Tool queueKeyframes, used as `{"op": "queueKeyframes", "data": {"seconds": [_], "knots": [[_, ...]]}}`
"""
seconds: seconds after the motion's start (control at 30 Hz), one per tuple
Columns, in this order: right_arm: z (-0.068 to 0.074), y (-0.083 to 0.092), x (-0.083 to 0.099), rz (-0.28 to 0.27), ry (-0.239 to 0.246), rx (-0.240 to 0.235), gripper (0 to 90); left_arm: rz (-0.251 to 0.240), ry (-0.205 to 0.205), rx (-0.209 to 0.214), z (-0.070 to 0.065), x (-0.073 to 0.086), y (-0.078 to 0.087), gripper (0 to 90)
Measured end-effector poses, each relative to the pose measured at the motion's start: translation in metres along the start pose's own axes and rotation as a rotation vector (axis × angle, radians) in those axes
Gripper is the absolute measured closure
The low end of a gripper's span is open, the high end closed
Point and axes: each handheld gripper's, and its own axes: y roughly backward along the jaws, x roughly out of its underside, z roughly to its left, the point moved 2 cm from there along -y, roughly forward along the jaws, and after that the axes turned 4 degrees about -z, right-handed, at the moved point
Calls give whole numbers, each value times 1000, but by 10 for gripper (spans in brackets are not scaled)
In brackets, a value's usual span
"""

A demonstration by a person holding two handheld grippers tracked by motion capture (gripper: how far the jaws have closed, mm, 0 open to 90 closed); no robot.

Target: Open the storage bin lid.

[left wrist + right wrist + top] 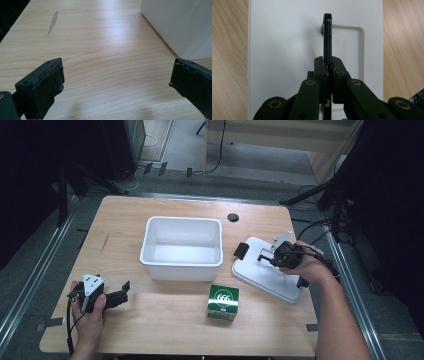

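From the high view, the white lid (267, 275) lies flat on the table (150, 320) at about 4 o'clock from the white tub (182, 248), with the right gripper (264, 257) down on it; the lid looks light, stiff and smooth — likely slippery on its flat face, so its black handle (241, 250) is the sensible hold. The green box (223, 302) sits near the lid's 8 o'clock edge and could be nudged. The left gripper (125, 290) rests well apart. In the left gripper view its jaws stand wide, nothing between them. In the right gripper view the jaws pinch the thin upright handle (327, 37) — closed tight
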Motion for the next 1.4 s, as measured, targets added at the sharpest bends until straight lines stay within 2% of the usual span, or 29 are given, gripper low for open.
{"op": "queueKeyframes", "data": {"seconds": [0.07,0.13,0.17,0.37,0.63,0.8,0.9,1.1,1.4], "knots": [[1,0,-1,1,1,-3,825,0,2,-1,0,0,0,0],[4,1,-2,2,7,4,692,0,2,-2,0,0,0,0],[6,2,-3,3,-1,12,655,0,3,-1,0,0,0,0],[9,14,-6,-39,-20,2,478,-3,4,-1,0,0,0,0],[19,27,-13,-48,-12,5,260,-2,6,1,0,0,0,0],[24,36,-15,-73,-8,-7,170,-2,8,2,1,0,0,0],[30,43,-17,-65,0,-11,105,-2,7,-1,0,0,0,0],[41,53,-23,-82,16,-12,27,0,4,3,0,0,1,0],[61,63,-34,-89,68,-38,0,-1,7,3,1,0,1,0]]}}
